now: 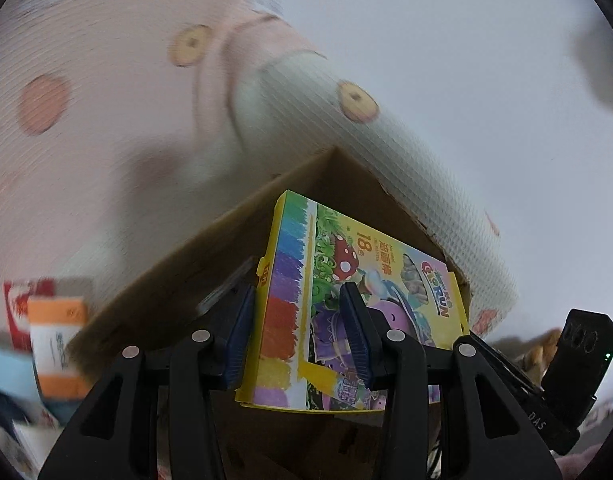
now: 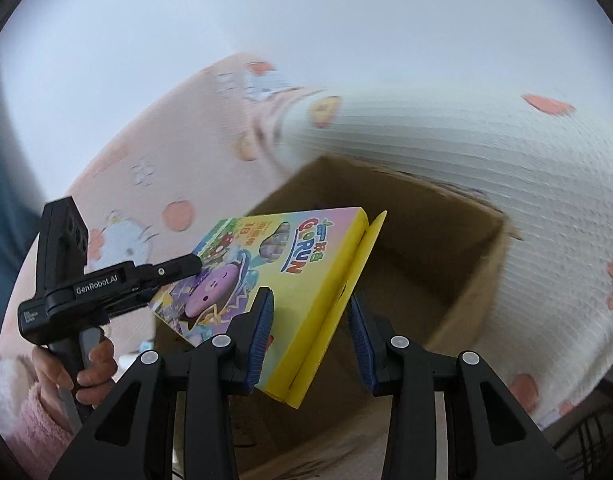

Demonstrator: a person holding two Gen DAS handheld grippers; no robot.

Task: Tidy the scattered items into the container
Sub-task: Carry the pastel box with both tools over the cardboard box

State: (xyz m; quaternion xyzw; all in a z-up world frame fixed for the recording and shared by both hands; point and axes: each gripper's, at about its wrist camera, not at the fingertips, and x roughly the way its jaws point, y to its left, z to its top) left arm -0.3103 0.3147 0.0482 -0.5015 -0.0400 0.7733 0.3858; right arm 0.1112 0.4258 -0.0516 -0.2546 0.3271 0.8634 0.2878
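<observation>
A yellow crayon box (image 1: 330, 304) with cartoon art is held over an open brown cardboard box (image 1: 194, 264). My left gripper (image 1: 302, 312) is shut on the crayon box, one pad on its rainbow edge, one on its face. In the right wrist view the crayon box (image 2: 266, 280) hangs tilted above the cardboard box (image 2: 426, 264). My right gripper (image 2: 311, 322) has its jaws around the crayon box's yellow end flap, with a gap at the right pad. The left gripper (image 2: 186, 266) shows there too, gripping the crayon box's far end.
A pink and white quilted bedcover (image 2: 466, 152) with cartoon prints lies behind the cardboard box. An orange and white carton (image 1: 58, 344) and a red packet (image 1: 22, 304) lie at the left. The right gripper's body (image 1: 578, 360) shows at the right edge.
</observation>
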